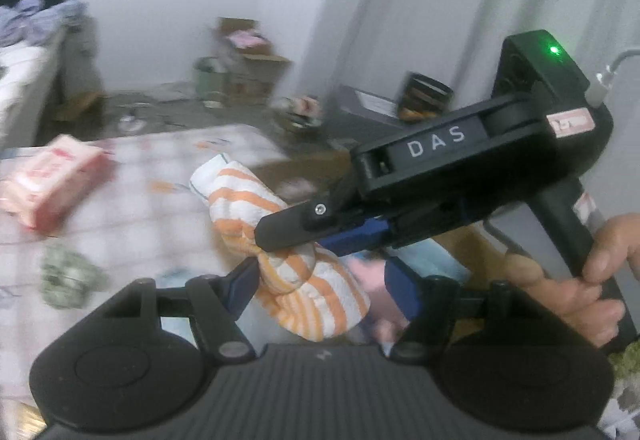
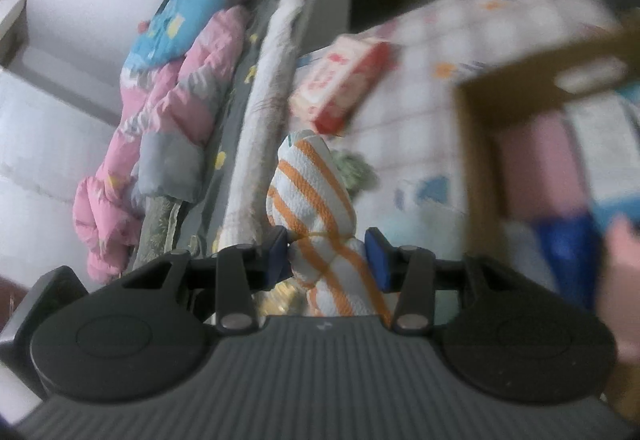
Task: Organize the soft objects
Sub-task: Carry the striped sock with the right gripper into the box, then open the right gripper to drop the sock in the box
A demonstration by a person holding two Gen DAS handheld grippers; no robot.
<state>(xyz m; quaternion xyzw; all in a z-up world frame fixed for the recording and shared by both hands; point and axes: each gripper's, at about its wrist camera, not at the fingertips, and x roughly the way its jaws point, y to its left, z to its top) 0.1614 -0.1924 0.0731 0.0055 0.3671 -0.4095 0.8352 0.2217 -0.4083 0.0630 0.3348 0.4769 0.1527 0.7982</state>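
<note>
An orange-and-white striped towel roll (image 1: 244, 196) hangs in the air over the checked tablecloth (image 1: 160, 168). My right gripper (image 2: 327, 260) is shut on its pinched middle, both blue pads pressing the towel roll (image 2: 308, 176). In the left wrist view the right gripper (image 1: 280, 244) reaches in from the right, held by a hand (image 1: 592, 272). My left gripper (image 1: 324, 286) stands wide around the roll's lower end. Its left pad touches the cloth, while a gap shows at its right pad.
A pink-and-red packet (image 1: 52, 180) (image 2: 344, 84) and a small green cloth bundle (image 1: 68, 276) (image 2: 352, 168) lie on the table. A cardboard box (image 2: 520, 80) with pink and blue items stands at the right. A bed with a pink jacket (image 2: 160, 120) runs along the left.
</note>
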